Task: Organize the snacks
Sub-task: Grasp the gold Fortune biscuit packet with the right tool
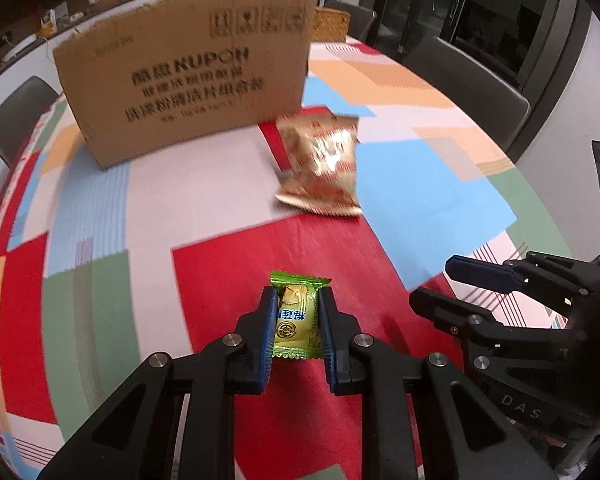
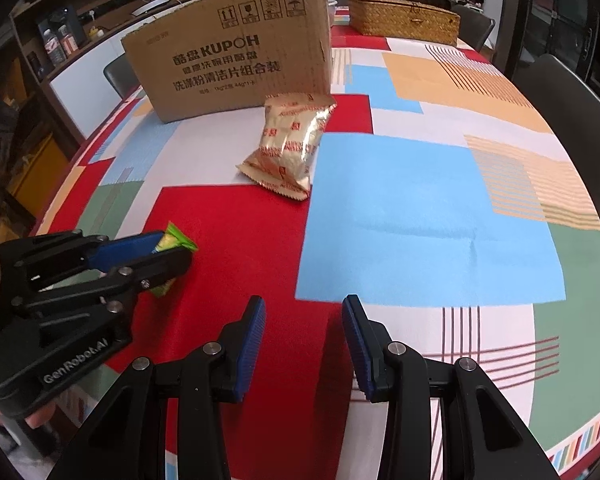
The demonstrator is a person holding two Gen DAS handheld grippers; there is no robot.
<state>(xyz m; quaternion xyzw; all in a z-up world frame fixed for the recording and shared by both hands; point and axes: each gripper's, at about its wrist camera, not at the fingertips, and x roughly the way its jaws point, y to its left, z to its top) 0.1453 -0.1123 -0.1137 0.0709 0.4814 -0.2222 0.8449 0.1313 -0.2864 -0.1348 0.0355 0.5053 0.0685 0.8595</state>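
— Snacks, biggest first: the cardboard box (image 2: 236, 52) stands at twelve o'clock; it looks stiff. The gold snack bag (image 2: 286, 144) lies just before it, crinkly, slippery; take its crimped edge.

— And the candy (image 1: 294, 320)?

— Light, soft. The left gripper (image 1: 296, 334) pinches its middle; the right gripper (image 2: 304, 340) is spread, empty.

Snack bag (image 2: 286, 148) on table (image 2: 420, 208) before cardboard box (image 2: 236, 56), wicker basket (image 2: 404, 18) behind, right.
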